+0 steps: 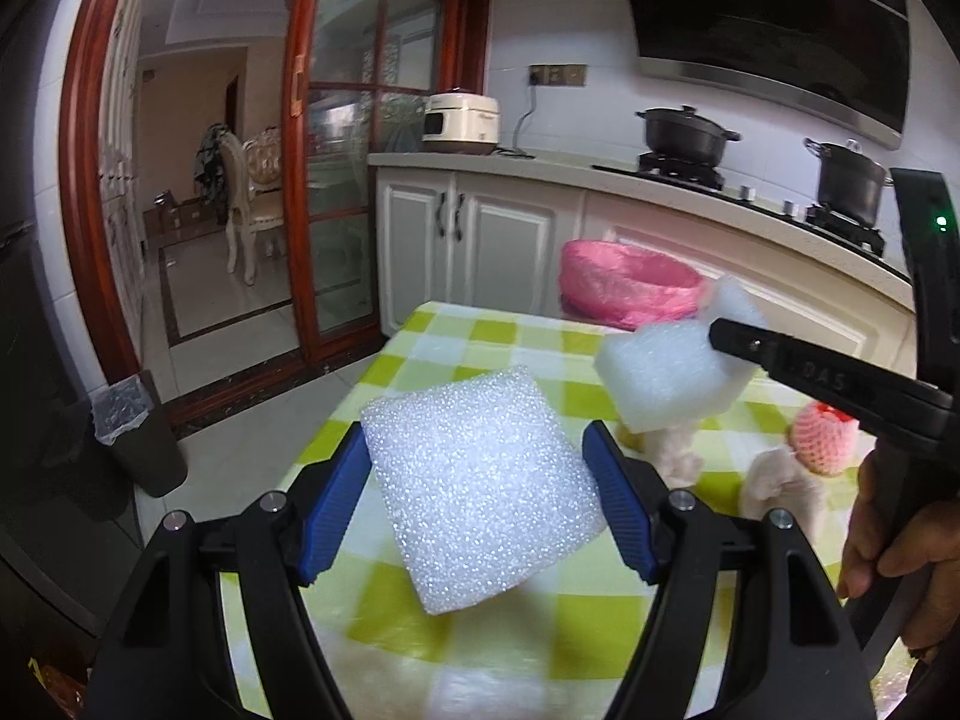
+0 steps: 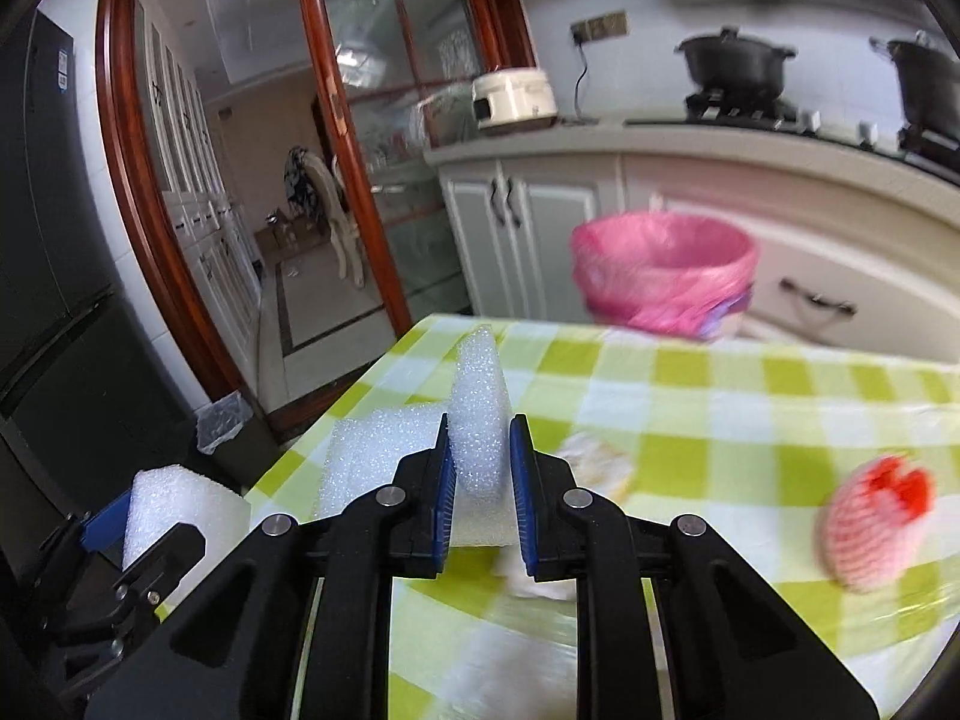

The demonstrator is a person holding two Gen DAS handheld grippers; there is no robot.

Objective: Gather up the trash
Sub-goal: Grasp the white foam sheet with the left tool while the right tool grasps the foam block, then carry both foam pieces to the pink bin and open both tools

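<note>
My left gripper (image 1: 480,462) is shut on a white foam block (image 1: 480,480) and holds it above the green checked table (image 1: 432,348). My right gripper (image 2: 480,450) is shut on a bent white foam sheet (image 2: 477,420), also above the table; it shows in the left wrist view (image 1: 660,378) too. The left gripper's foam block appears at the lower left of the right wrist view (image 2: 174,510). A bin lined with a pink bag (image 2: 666,270) stands beyond the table's far edge, ahead of both grippers (image 1: 630,288).
A pink foam fruit net (image 2: 870,528) and crumpled white tissues (image 1: 774,486) lie on the table at the right. A dark floor bin (image 1: 144,438) stands left by the glass door. Cabinets and a stove with pots (image 1: 690,135) run behind.
</note>
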